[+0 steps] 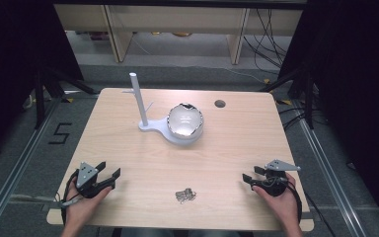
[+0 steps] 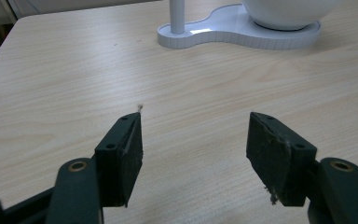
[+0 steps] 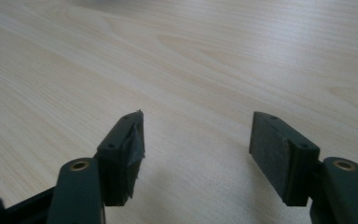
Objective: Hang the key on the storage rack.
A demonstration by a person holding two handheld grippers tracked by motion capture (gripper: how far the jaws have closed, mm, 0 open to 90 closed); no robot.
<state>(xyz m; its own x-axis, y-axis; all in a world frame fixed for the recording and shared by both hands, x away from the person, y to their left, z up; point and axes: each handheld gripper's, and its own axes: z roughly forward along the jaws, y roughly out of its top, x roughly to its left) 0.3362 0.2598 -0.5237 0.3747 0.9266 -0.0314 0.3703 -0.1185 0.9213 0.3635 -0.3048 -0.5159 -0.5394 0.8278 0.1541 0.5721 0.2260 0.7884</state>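
On the wooden table [image 1: 128, 148] stands a white stand [image 1: 150, 126] with an upright post [image 1: 137, 98] and a shiny round bowl [image 1: 185, 121] on its base. A small heap of metal links [image 1: 184, 195] lies near the front edge, midway between my hands. My left gripper [image 1: 109, 175] rests at the front left, open, with nothing between its jaws [image 2: 196, 140]; its own view looks toward the stand's base [image 2: 233, 32]. My right gripper [image 1: 249, 175] rests at the front right, open over bare wood [image 3: 198, 140].
A round cable hole [image 1: 220, 103] sits in the tabletop at the back right. Beyond the table are wooden furniture legs [image 1: 118, 34] and cables [image 1: 269, 34] on the floor. Dark curtains flank both sides.
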